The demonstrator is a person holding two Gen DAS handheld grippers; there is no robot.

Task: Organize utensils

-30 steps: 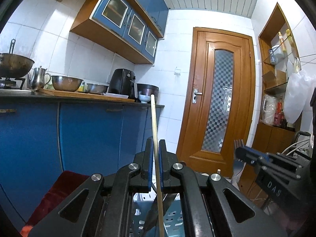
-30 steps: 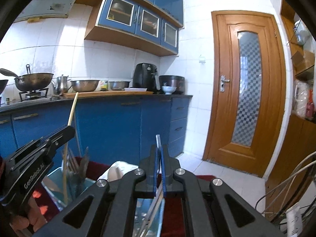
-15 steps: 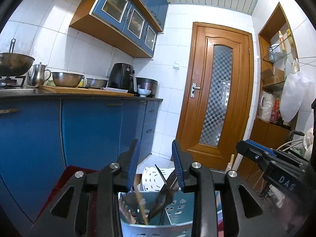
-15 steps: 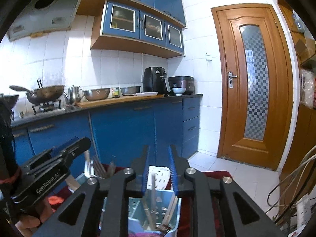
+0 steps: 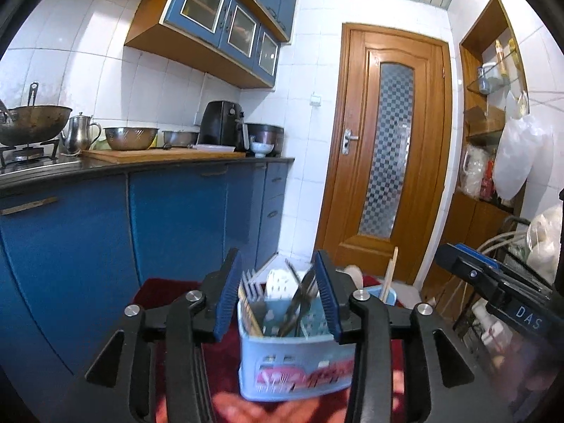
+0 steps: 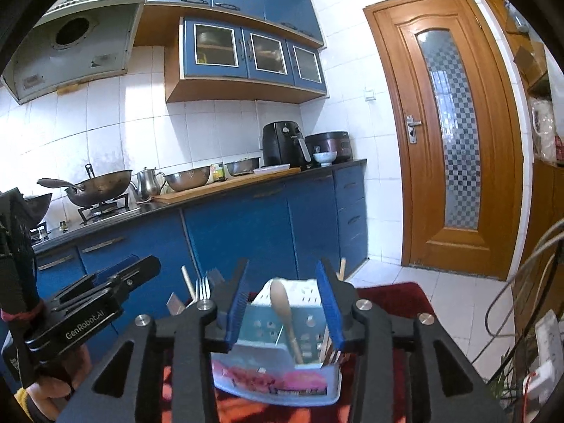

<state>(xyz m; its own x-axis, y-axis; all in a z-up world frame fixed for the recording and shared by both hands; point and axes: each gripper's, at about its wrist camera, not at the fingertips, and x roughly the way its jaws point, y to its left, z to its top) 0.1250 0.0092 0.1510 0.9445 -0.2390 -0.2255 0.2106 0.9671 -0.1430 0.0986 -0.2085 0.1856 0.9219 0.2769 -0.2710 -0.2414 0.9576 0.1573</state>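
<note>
Fingers (image 5: 225, 296) spread — blue caddy (image 5: 296, 370) holds forks (image 5: 251, 283), wooden spoon (image 6: 283, 313).

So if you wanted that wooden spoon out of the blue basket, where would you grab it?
Probably just under the bowl of the wooden spoon, coming from above. It stands nearly upright in the blue basket, bowl up and clear of the rim, while its lower handle is hidden inside. The right gripper is open in front of it.
</note>
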